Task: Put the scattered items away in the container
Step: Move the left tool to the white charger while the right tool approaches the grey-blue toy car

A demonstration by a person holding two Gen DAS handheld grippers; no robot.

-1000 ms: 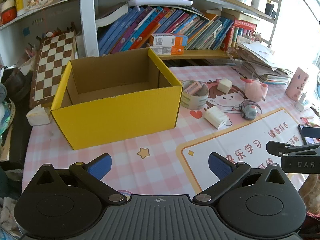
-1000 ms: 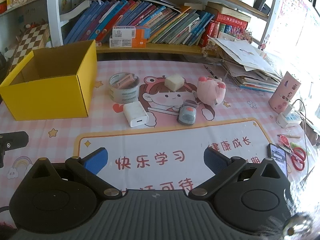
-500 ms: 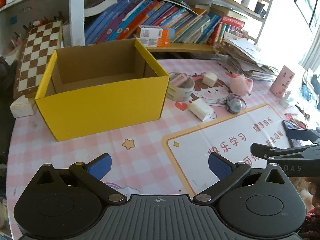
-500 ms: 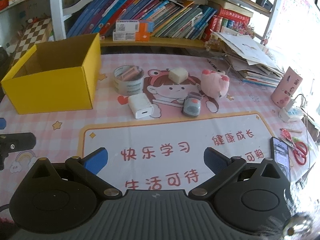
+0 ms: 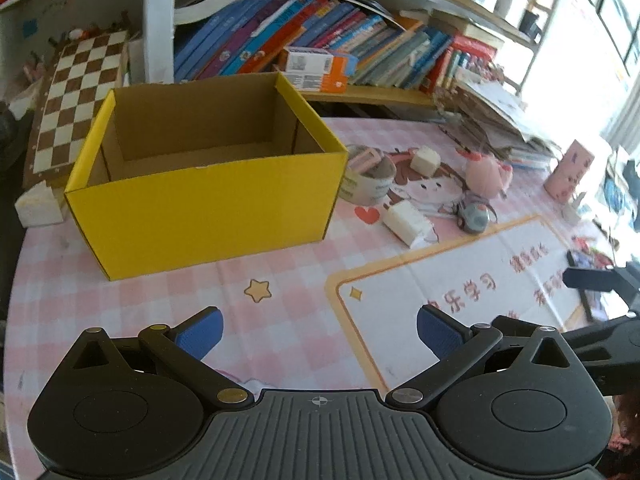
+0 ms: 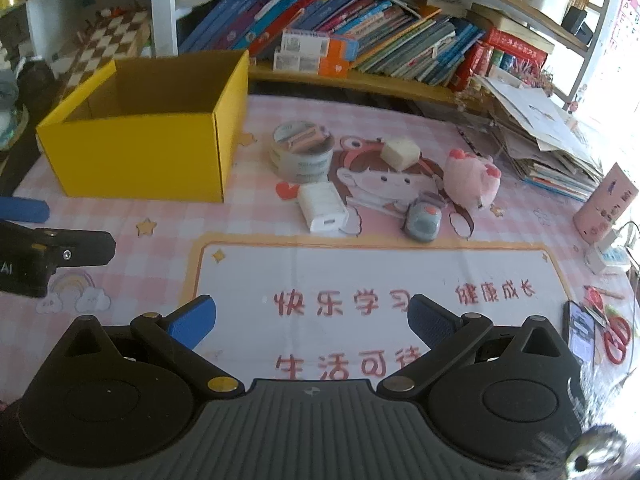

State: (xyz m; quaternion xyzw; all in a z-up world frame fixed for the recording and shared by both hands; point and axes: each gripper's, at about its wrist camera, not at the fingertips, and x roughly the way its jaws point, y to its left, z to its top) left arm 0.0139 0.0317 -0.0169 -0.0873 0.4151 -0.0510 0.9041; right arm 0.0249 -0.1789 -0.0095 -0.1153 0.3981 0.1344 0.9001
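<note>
An open yellow cardboard box stands empty at the table's left. To its right lie a tape roll with a pink item inside, a white charger block, a cream cube, a pink plush and a small grey toy. They also show in the left wrist view: the tape roll, the charger, the plush. My left gripper is open and empty in front of the box. My right gripper is open and empty over the white mat.
A bookshelf runs along the back. A paper stack sits at the back right. A pink cup, a phone and red scissors lie at the right edge. A chessboard leans at the left.
Both grippers have drawn back and shifted a little; the box and items now sit slightly further right in the right wrist view. Nothing on the table moved.
</note>
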